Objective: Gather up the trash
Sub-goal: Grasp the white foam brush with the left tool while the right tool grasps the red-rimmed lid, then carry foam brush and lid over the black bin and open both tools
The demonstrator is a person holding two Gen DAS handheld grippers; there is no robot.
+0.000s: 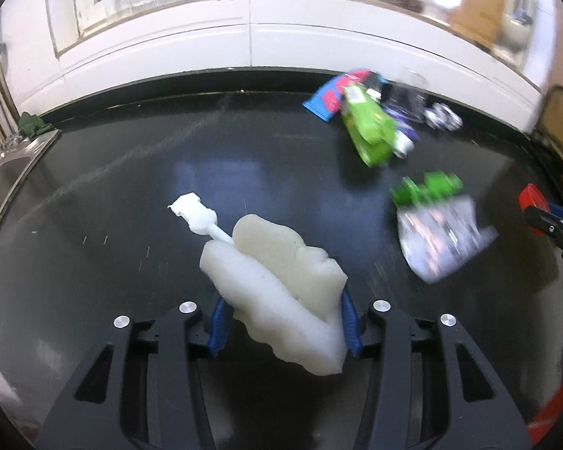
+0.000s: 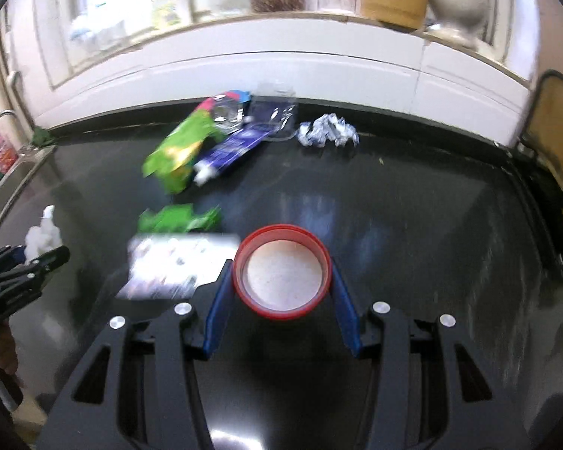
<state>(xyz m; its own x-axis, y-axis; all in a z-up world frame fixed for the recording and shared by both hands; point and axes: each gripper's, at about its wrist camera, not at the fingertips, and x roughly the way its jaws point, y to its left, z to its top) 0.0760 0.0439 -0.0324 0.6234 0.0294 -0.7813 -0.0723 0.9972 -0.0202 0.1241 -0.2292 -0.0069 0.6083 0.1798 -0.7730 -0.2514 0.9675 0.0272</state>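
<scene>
left tongs (image 1: 281,322) clamp white foam (image 1: 281,285) (lifted); right tongs (image 2: 281,300) clamp red lid (image 2: 283,275)

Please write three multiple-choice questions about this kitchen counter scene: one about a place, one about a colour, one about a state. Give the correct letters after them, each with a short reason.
1. Where does the crumpled foil lie?
A. at the back of the counter, near the white wall
B. inside the sink
C. between the right gripper's fingers

2. What colour is the rim of the lid in the right gripper?
A. yellow
B. red
C. green

3. What is the state of the left gripper?
A. open and empty
B. shut on a purple tube
C. shut on the white foam piece

Answers:
1 A: the foil sits by the back edge of the black counter.
2 B: a red ring surrounds the pale inside.
3 C: both blue fingers press against the foam.
</scene>
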